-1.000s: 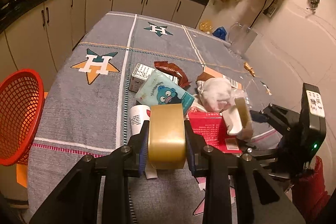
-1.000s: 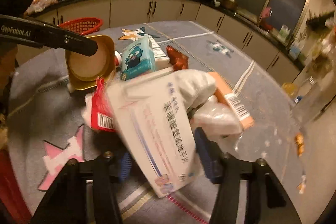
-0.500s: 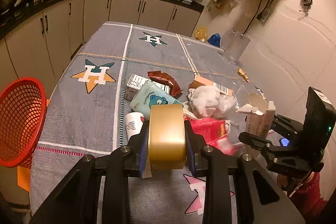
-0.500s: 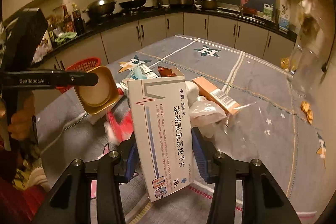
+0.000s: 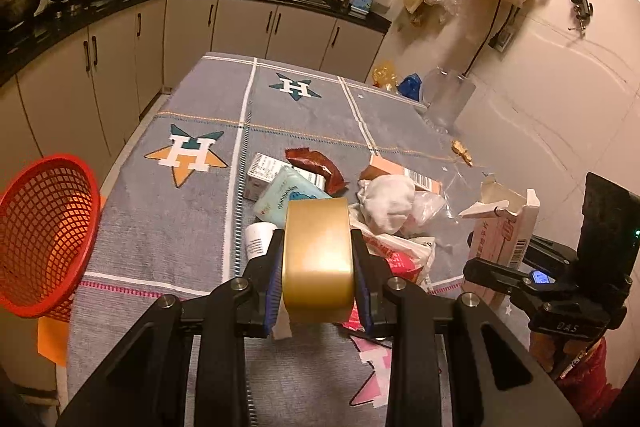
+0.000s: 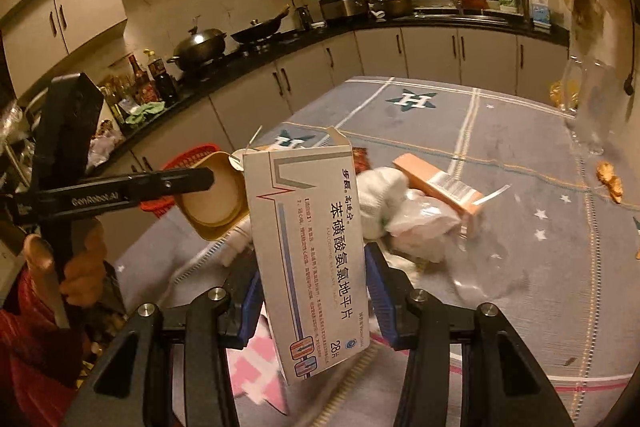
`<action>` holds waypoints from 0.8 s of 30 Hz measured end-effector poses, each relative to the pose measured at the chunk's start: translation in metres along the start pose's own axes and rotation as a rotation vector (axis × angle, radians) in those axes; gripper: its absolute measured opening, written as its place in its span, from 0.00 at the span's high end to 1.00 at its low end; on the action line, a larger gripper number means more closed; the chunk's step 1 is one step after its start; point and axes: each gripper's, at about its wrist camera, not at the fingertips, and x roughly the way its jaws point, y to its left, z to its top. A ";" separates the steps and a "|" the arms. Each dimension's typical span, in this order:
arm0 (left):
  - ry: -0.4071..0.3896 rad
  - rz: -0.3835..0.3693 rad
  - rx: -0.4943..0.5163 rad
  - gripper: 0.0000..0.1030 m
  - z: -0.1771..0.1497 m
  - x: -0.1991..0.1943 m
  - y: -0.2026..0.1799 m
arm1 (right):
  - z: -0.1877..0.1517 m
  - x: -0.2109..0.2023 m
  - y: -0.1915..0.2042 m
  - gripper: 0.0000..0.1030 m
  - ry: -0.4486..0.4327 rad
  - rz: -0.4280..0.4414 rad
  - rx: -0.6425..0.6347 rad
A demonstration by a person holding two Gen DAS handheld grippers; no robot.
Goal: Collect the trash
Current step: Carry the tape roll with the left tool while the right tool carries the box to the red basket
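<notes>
The medicine box (image 6: 316,259), light thin card with its top flap open, is clamped across its lower half by the right gripper (image 6: 314,301), whose jaws have just been closing on it. The gold tub (image 5: 318,255), stiff and light, is pinched by the nearly closed left gripper (image 5: 318,291) above the table's (image 5: 168,227) near edge.

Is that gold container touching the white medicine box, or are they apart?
Cannot tell. In the right wrist view the gold container meets the medicine box edge, perhaps only overlapping.
</notes>
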 end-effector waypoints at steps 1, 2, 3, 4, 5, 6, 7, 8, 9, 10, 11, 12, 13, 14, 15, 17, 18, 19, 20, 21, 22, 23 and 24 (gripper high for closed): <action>-0.004 0.004 -0.005 0.72 0.001 -0.002 0.002 | 0.002 0.003 0.003 0.50 0.004 0.009 0.004; -0.008 0.007 -0.009 0.72 0.001 -0.003 0.004 | 0.005 0.006 0.007 0.50 0.010 0.015 0.007; -0.013 0.011 -0.013 0.72 0.002 -0.006 0.006 | 0.007 0.009 0.011 0.50 0.014 0.021 0.008; -0.023 0.020 -0.019 0.72 0.003 -0.010 0.010 | 0.010 0.013 0.015 0.50 0.016 0.031 0.011; -0.032 0.027 -0.024 0.72 0.004 -0.014 0.014 | 0.011 0.016 0.018 0.50 0.019 0.044 0.014; -0.041 0.035 -0.031 0.72 0.005 -0.017 0.019 | 0.014 0.021 0.023 0.50 0.026 0.062 0.021; -0.048 0.042 -0.038 0.72 0.005 -0.021 0.023 | 0.017 0.025 0.028 0.50 0.033 0.073 0.025; -0.059 0.054 -0.047 0.72 0.006 -0.026 0.029 | 0.020 0.030 0.033 0.50 0.039 0.084 0.027; -0.068 0.066 -0.056 0.72 0.006 -0.030 0.035 | 0.023 0.034 0.038 0.50 0.043 0.092 0.024; -0.077 0.075 -0.064 0.72 0.006 -0.034 0.040 | 0.026 0.038 0.044 0.50 0.045 0.098 0.018; -0.086 0.086 -0.078 0.72 0.007 -0.039 0.047 | 0.029 0.042 0.049 0.50 0.048 0.103 0.012; -0.092 0.095 -0.089 0.72 0.007 -0.043 0.055 | 0.032 0.046 0.055 0.50 0.052 0.109 0.005; -0.096 0.104 -0.100 0.72 0.007 -0.046 0.061 | 0.035 0.049 0.060 0.50 0.054 0.120 -0.001; -0.101 0.113 -0.108 0.72 0.007 -0.049 0.067 | 0.038 0.053 0.066 0.50 0.055 0.129 -0.008; -0.106 0.120 -0.117 0.72 0.007 -0.051 0.072 | 0.041 0.056 0.073 0.50 0.056 0.137 -0.018; -0.114 0.138 -0.138 0.72 0.007 -0.057 0.085 | 0.046 0.063 0.084 0.50 0.060 0.147 -0.037; -0.120 0.150 -0.151 0.72 0.006 -0.060 0.093 | 0.048 0.067 0.089 0.50 0.063 0.155 -0.042; -0.125 0.158 -0.159 0.72 0.005 -0.062 0.098 | 0.050 0.070 0.094 0.50 0.067 0.163 -0.046; -0.128 0.166 -0.167 0.72 0.004 -0.065 0.103 | 0.052 0.075 0.100 0.50 0.072 0.173 -0.050; -0.133 0.177 -0.175 0.72 0.003 -0.068 0.108 | 0.054 0.080 0.105 0.50 0.077 0.179 -0.053; -0.142 0.191 -0.185 0.72 0.002 -0.072 0.115 | 0.056 0.084 0.110 0.50 0.082 0.186 -0.054; -0.148 0.203 -0.191 0.72 0.001 -0.075 0.121 | 0.058 0.089 0.114 0.50 0.088 0.195 -0.057; -0.154 0.217 -0.198 0.72 0.001 -0.077 0.126 | 0.061 0.094 0.119 0.50 0.094 0.204 -0.060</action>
